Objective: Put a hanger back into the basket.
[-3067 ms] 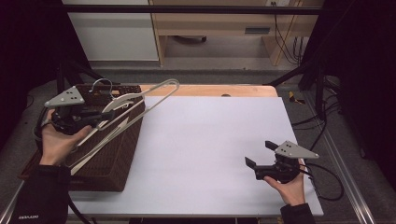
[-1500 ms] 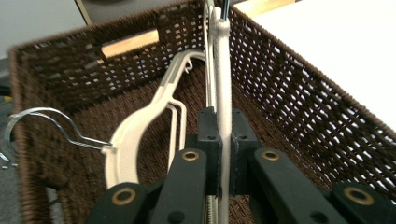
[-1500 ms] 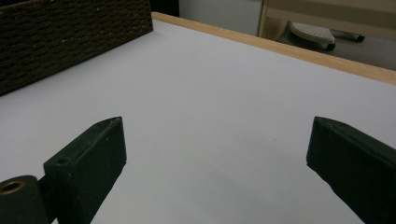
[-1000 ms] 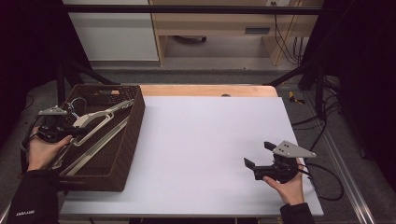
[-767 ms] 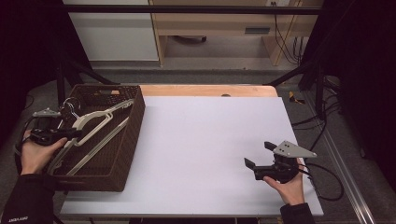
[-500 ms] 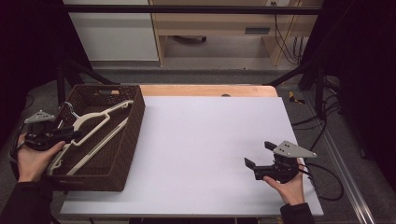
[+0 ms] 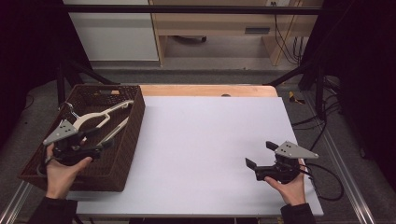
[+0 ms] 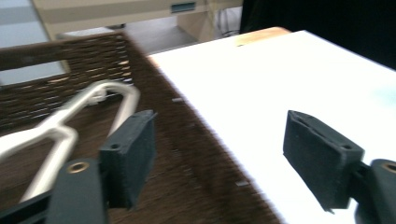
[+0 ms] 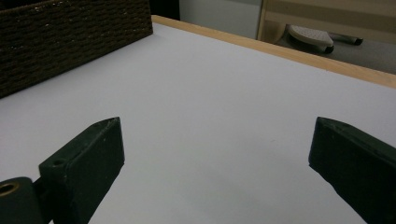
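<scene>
High view shows my left gripper (image 7: 100,142) over the near part of the wicker basket (image 7: 46,164), its jaws just opened wide with nothing between them. Just beyond and left of its tips the white hanger (image 7: 100,116) lies in the basket, seemingly free of the pads, though the left gripper view is blurred. My right gripper (image 7: 260,157) rests spread on the white table (image 7: 205,140), well apart from both.

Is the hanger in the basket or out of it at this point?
In. The pale hanger lies inside the wicker basket; the left tool has just been opening, with nothing between its jaws.
</scene>
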Motion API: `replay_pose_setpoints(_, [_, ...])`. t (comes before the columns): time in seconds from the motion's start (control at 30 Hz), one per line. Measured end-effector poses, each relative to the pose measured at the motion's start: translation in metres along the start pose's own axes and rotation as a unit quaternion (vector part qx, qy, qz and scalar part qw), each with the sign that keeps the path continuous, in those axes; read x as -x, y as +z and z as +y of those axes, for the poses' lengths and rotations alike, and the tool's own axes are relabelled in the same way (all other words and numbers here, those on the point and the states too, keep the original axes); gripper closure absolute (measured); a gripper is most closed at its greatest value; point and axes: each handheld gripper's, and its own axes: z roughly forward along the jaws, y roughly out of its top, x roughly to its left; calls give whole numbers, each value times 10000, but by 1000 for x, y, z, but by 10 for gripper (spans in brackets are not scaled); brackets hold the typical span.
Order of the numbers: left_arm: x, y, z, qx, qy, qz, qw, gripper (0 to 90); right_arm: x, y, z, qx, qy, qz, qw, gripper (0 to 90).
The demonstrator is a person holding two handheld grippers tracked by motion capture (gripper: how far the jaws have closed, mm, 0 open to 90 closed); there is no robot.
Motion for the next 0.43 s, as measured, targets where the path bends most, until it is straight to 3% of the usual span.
replay_pose_setpoints(0.23, [34, 17, -5, 44, 141, -316, 9994, 104, 1, -4, 0, 54, 37, -10, 10000, 39])
replay_pose_setpoints(0.43, [47, 29, -15, 55, 199, -542, 9983, 107, 2, -8, 0, 80, 7, -52, 10000, 36])
